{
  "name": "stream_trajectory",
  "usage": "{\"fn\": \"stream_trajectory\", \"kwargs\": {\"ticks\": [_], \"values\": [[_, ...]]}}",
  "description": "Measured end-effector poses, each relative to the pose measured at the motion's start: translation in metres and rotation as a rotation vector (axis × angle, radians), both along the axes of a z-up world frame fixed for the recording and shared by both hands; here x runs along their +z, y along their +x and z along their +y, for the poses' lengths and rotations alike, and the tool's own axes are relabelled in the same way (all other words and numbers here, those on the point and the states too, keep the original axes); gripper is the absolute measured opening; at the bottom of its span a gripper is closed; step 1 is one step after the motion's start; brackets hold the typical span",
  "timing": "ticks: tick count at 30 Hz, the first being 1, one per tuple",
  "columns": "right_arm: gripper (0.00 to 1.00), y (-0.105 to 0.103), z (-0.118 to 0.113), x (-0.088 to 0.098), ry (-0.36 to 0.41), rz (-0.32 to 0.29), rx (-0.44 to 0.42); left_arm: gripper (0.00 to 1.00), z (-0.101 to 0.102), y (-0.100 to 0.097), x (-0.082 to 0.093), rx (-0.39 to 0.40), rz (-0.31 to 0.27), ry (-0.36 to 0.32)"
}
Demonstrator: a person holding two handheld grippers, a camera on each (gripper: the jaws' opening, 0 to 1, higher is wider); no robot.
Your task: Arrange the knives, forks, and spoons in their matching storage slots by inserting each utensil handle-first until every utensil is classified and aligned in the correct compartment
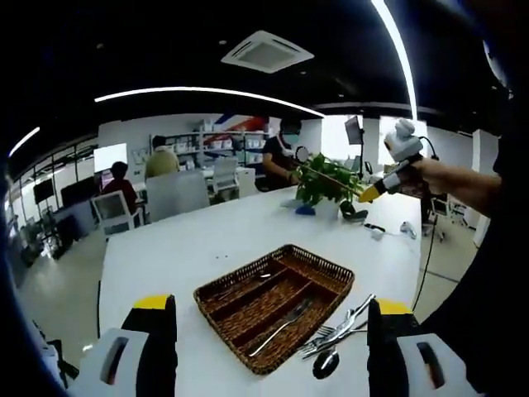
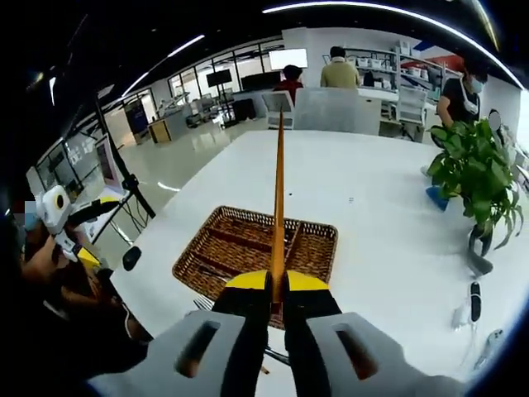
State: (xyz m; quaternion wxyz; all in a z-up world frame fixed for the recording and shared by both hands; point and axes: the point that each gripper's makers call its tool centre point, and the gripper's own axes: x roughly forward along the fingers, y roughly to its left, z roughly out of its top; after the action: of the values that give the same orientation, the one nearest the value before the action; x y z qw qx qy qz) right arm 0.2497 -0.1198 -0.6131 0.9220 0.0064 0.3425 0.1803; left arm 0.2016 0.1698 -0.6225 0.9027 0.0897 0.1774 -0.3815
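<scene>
Wooden chopstick is pinched in the closed right gripper, pointing to twelve o'clock over the wicker tray. The left gripper gapes wide, empty, with the tray ahead and loose cutlery at its four o'clock; open white table lies beyond.

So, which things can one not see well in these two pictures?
- Left gripper view: the utensils beside the basket overlap, so their count and kinds are unclear.
- Right gripper view: the right tool hides the basket's near edge and the lower end of the stick it holds.
</scene>
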Motion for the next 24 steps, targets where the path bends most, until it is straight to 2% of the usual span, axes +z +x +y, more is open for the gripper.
{"fn": "stream_trajectory", "kwargs": {"ticks": [6, 12, 17, 24], "values": [[0.03, 0.006, 0.001, 0.003, -0.014, -0.003, -0.007, 1.0, 0.002, 0.0, 0.001, 0.0, -0.009, -0.01], [0.03, 0.008, -0.002, -0.008, -0.02, 0.016, -0.023, 1.0, 0.005, -0.002, 0.005, 0.012, -0.025, -0.019], [0.03, 0.012, -0.005, -0.026, -0.032, 0.025, -0.049, 1.0, 0.009, -0.005, 0.005, 0.033, -0.029, -0.027], [0.03, 0.011, -0.002, -0.057, -0.035, 0.081, -0.057, 1.0, 0.019, -0.005, 0.003, 0.062, -0.026, -0.028]]}}
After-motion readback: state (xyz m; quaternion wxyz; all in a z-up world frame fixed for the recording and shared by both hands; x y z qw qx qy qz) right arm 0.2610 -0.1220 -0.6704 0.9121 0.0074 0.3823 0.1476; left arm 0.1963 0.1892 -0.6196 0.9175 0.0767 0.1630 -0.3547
